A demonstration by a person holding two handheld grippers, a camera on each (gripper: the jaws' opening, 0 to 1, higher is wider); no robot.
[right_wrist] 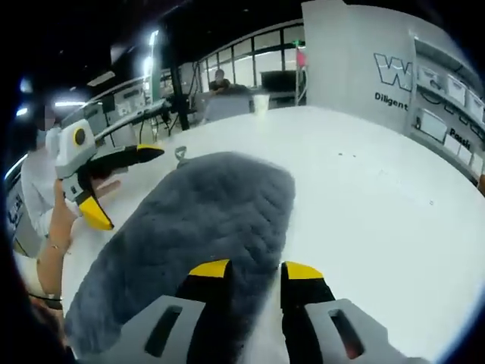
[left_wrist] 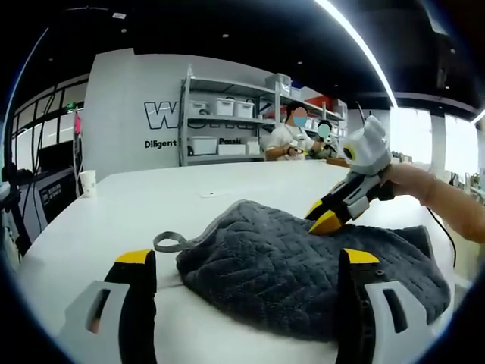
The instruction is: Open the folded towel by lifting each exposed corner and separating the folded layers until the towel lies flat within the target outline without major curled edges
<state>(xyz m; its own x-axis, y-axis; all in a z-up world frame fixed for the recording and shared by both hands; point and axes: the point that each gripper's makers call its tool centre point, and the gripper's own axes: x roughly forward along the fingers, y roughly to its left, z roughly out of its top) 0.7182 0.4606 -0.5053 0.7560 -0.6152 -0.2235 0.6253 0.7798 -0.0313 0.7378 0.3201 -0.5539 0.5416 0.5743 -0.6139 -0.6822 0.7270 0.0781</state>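
A dark grey quilted towel (left_wrist: 303, 265) lies folded on the white table (left_wrist: 151, 197), a hanging loop (left_wrist: 168, 243) sticking out at its left end. My left gripper (left_wrist: 247, 258) is open wide just in front of the towel's near edge, touching nothing. In the right gripper view this gripper (right_wrist: 114, 182) hovers beside the towel (right_wrist: 197, 220) in a person's hand. My right gripper (right_wrist: 255, 270) has its jaws partly apart over the towel's edge, one on the cloth and one at the table side. In the left gripper view, its yellow tips (left_wrist: 324, 216) rest at the far edge.
A paper cup (left_wrist: 87, 182) stands near the table's far left edge. Shelving with white bins (left_wrist: 220, 129) and seated people (left_wrist: 292, 136) are beyond the table. In the right gripper view, bare table surface (right_wrist: 364, 197) stretches to the right of the towel.
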